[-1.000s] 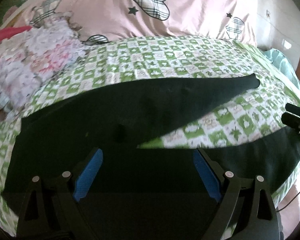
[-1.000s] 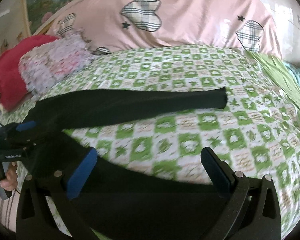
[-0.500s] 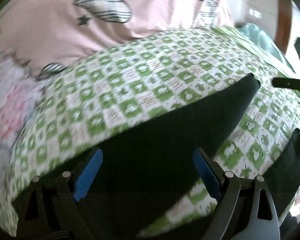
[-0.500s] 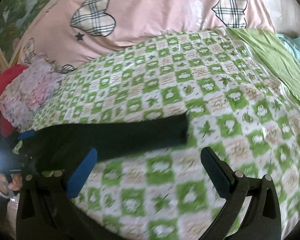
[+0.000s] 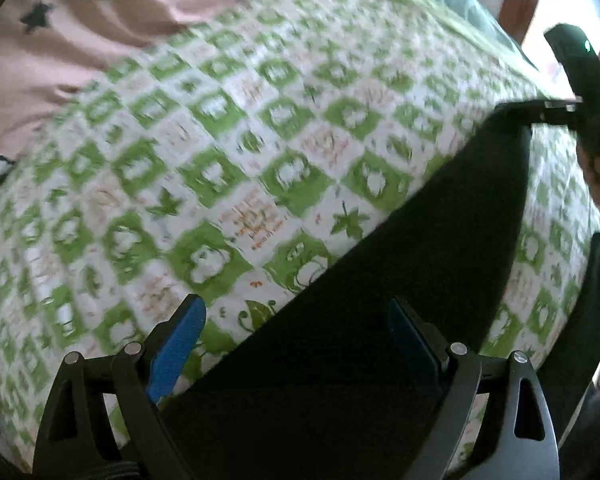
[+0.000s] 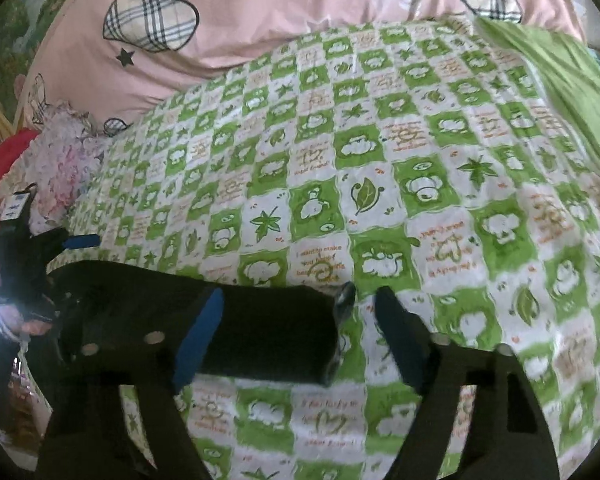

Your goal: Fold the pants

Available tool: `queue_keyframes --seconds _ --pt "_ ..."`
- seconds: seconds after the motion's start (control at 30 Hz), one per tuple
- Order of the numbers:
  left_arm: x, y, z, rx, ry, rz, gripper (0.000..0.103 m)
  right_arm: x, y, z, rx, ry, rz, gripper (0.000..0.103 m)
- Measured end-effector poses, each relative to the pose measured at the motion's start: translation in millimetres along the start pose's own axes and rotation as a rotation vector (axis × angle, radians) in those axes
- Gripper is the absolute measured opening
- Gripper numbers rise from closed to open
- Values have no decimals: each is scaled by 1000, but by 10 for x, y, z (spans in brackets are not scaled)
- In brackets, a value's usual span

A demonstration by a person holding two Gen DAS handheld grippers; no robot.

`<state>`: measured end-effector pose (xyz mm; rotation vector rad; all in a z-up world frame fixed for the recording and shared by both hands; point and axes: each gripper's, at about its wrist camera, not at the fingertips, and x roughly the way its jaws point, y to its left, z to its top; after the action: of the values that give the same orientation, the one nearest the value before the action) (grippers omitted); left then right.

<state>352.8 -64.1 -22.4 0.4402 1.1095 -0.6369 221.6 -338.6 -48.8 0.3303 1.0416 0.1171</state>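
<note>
Black pants [image 5: 400, 280] lie spread on the green-and-white checked bed sheet [image 5: 260, 152]. In the left wrist view one leg runs up to the right and my open left gripper [image 5: 296, 344] hovers over its upper part. The second leg [image 5: 592, 320] lies along the right edge. In the right wrist view the leg's cuff end [image 6: 260, 328] sits between the fingers of my open right gripper [image 6: 300, 336], with nothing clamped. The right gripper also shows at the cuff in the left wrist view [image 5: 580, 92]. The left gripper shows at the far left of the right wrist view [image 6: 32, 264].
A pink pillow with plaid hearts [image 6: 260, 20] lies at the head of the bed. A floral cloth bundle [image 6: 60, 160] and a red cloth [image 6: 0, 168] sit at the left. A plain green sheet [image 6: 560, 80] covers the right side.
Both grippers have moved in closer to the far pants leg. The right gripper has come down over its cuff end. The left view has swung rightward along the leg.
</note>
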Motion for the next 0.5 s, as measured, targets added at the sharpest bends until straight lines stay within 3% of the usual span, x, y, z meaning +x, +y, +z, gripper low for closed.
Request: queue_keyframes --seconds 0.1,0.13,0.17,0.2,0.27,0.5 --pt "186 18 15 4 56 -20 90 87 -4 10 -13 31 10 46" --pt "187 15 17 2 49 -27 88 98 -1 6 -19 36 14 34" --pt "169 2 19 4 36 -42 74 103 9 -2 -28 39 16 28" --pt "136 -19 14 10 22 -68 45 98 17 -4 -36 38 10 22" --pt "61 -76 -15 20 6 -92 12 41 14 -8 -42 21 13 17" --pt "-370 -338 -242 41 -93 -71 4 -290 84 -77 -58 -58 52 12"
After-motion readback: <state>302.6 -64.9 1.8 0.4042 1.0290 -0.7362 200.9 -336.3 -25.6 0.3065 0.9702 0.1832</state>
